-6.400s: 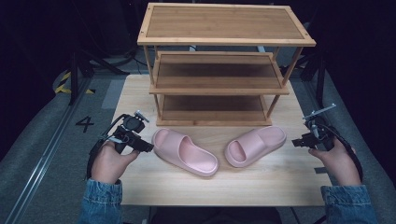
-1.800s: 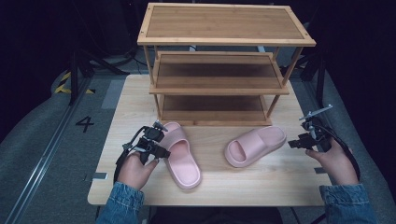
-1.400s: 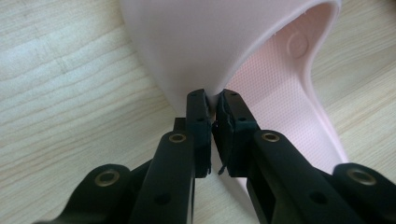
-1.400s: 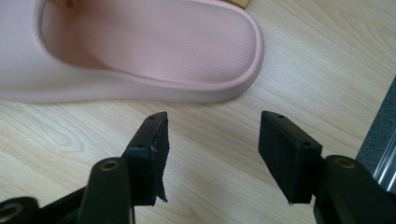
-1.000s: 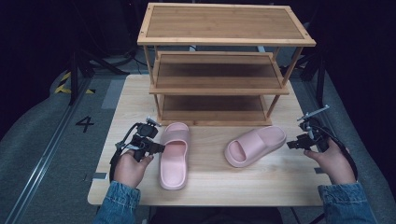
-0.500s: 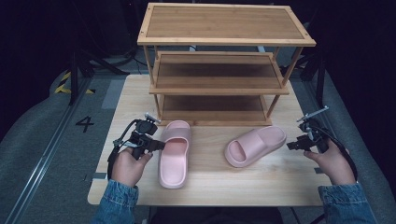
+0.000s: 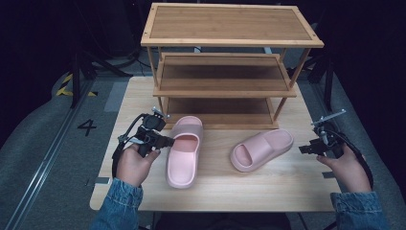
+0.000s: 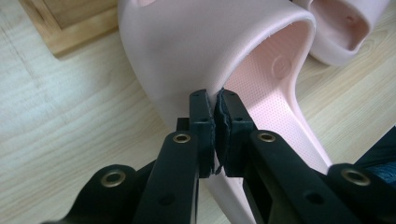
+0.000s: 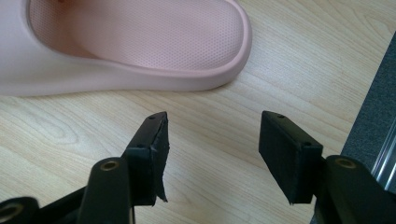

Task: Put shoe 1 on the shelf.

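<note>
Pinching the left slipper (image 7: pixel 183 152) by its strap edge, the left gripper (image 7: pixel 165 141) is clenched; its toe points up-frame toward the rack (image 7: pixel 225 91), probably the lowest shelf; the right gripper (image 7: pixel 306 148) gapes empty.

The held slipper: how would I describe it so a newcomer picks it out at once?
Start at the wooden rack at the back of the table. Two pink slippers lie before it; take the left slipper, toe toward the rack. Unlike the right slipper, which lies slantwise and free, its strap edge is pinched by the left claw.
</note>
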`<act>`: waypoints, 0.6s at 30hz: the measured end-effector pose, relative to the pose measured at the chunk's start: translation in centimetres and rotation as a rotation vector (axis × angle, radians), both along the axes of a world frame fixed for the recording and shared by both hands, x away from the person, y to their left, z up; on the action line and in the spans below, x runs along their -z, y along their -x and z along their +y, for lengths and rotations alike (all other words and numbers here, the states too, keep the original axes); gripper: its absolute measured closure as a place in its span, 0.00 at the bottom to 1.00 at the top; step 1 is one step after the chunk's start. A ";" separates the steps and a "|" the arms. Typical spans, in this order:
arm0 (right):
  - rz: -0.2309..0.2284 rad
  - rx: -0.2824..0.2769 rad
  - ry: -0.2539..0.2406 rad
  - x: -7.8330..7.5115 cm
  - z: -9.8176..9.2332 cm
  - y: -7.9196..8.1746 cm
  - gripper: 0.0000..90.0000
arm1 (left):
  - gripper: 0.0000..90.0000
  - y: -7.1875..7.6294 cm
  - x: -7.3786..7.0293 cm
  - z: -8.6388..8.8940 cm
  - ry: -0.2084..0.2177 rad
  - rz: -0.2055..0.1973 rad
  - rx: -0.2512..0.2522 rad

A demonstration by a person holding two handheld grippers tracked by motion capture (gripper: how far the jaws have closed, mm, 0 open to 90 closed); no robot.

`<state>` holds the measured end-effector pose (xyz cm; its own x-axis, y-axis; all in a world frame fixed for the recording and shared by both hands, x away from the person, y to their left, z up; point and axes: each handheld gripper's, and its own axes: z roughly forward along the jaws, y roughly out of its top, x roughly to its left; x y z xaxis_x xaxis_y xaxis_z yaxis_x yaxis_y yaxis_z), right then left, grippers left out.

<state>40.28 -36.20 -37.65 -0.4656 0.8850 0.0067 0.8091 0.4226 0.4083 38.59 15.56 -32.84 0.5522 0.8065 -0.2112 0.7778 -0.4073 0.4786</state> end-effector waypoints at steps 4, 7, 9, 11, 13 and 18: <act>-0.001 0.001 -0.001 0.1 -0.2 0.1 0.48 | 0.95 -0.2 -1.2 -0.3 0.011 -0.020 0.009; 0.000 0.006 -0.003 0.0 -0.3 0.1 0.48 | 0.95 -0.4 -1.9 -0.5 0.025 -0.031 0.018; 0.003 0.006 0.000 0.1 -0.2 0.2 0.48 | 0.95 -0.4 -2.4 -0.7 0.036 -0.034 0.021; 0.001 -0.002 0.002 0.1 0.0 0.2 0.48 | 0.95 -0.5 -2.7 -0.9 0.041 -0.040 0.020; 0.001 -0.006 0.005 0.0 0.2 0.2 0.48 | 0.95 -0.7 -3.1 -1.0 0.041 -0.044 0.024; 0.000 -0.005 0.002 0.0 0.2 0.2 0.48 | 0.95 -0.7 -4.4 -1.3 0.048 -0.062 0.040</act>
